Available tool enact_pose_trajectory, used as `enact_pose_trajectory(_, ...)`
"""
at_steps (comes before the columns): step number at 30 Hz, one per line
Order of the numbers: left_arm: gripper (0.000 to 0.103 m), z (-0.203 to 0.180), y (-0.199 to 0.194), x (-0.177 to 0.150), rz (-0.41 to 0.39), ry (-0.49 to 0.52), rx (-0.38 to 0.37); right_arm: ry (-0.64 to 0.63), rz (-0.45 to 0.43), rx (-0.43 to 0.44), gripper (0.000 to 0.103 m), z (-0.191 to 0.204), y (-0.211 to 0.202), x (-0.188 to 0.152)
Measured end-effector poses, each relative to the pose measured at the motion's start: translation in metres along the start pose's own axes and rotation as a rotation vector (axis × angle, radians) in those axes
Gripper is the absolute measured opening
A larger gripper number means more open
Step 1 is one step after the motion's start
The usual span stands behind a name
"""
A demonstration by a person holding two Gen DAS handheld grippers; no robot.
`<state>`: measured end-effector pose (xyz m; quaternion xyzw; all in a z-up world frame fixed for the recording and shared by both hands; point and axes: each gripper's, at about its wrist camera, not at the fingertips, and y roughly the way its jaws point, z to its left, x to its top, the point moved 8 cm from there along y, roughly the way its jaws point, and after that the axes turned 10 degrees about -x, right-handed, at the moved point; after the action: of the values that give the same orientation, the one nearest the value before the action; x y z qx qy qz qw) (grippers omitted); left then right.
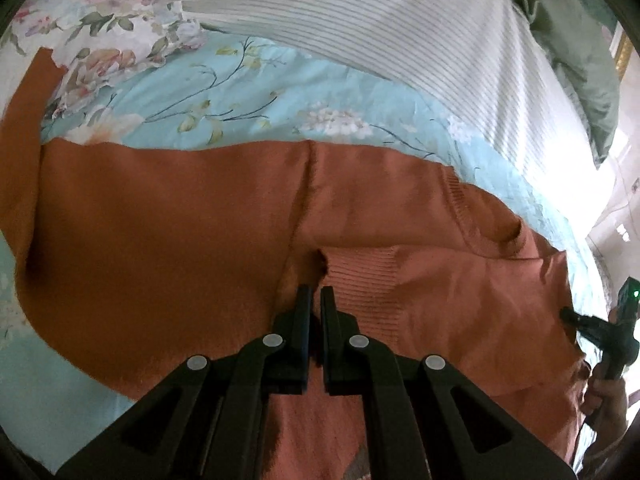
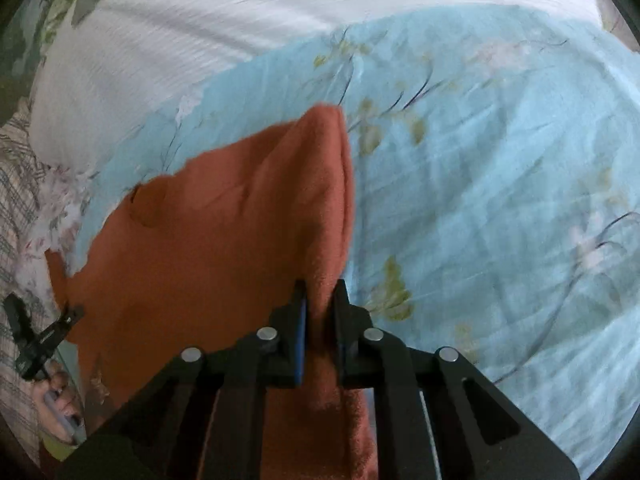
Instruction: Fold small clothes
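Orange knit garment [image 1: 168,220] spread on light-blue floral bedsheet [image 1: 256,92], white striped cover [image 1: 400,32] beyond it. Left claw [image 1: 316,300] pinched tight on the garment near its ribbed band, fabric bunched between the fingers. Right claw [image 2: 320,300] clamped narrow on a raised fold at the garment's far edge, over the sheet [image 2: 500,200]; a hand [image 2: 60,400] low at the left edge of that view.

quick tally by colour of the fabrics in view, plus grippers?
Orange: 1, sweater
Light blue floral: 1, sheet
White striped: 1, cover
Green: 1, cloth
Pink floral: 1, cloth
Black grippers: 2, left gripper and right gripper, each pinching the sweater
Total: 7
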<state>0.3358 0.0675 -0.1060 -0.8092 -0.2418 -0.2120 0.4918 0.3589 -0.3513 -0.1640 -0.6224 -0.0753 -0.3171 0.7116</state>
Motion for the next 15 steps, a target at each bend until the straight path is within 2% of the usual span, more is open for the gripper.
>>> enact_pose_trajectory(2,0.003,-0.006,-0.001,-0.002,0.001,0.009,-0.017,0.027,0.002,-0.022,0.014,-0.007,0.001,0.002)
enact_pose_trajectory(3,0.004,-0.008,-0.001,-0.004,0.004,0.015,-0.016,0.046,0.023,-0.028,0.021,-0.010,0.004,0.001)
enact_pose_trajectory(5,0.004,-0.009,-0.004,-0.007,0.005,0.021,-0.011,0.078,0.023,-0.039,0.030,-0.014,0.001,-0.002)
enact_pose_trajectory(6,0.006,-0.008,-0.008,-0.009,0.001,0.017,-0.009,0.092,0.008,-0.031,0.043,-0.015,-0.006,-0.003)
enact_pose_trajectory(7,0.014,-0.005,-0.012,-0.009,-0.005,0.009,0.002,0.102,-0.006,-0.013,0.052,-0.013,-0.014,-0.006)
enact_pose_trajectory(8,0.021,0.001,-0.016,-0.008,-0.017,-0.002,0.023,0.107,-0.020,0.004,0.066,-0.010,-0.022,-0.009)
enact_pose_trajectory(10,0.057,0.023,-0.034,-0.002,-0.064,-0.040,0.095,0.103,-0.066,0.046,0.067,0.005,-0.041,-0.017)
enact_pose_trajectory(12,0.063,0.051,-0.056,0.008,-0.128,-0.086,0.185,0.088,-0.074,0.098,0.067,0.018,-0.055,-0.030)
enact_pose_trajectory(13,0.067,0.067,-0.066,0.013,-0.146,-0.112,0.229,0.077,-0.074,0.129,0.067,0.028,-0.062,-0.038)
enact_pose_trajectory(15,0.069,0.098,-0.079,0.024,-0.161,-0.159,0.299,0.050,-0.067,0.176,0.067,0.045,-0.072,-0.054)
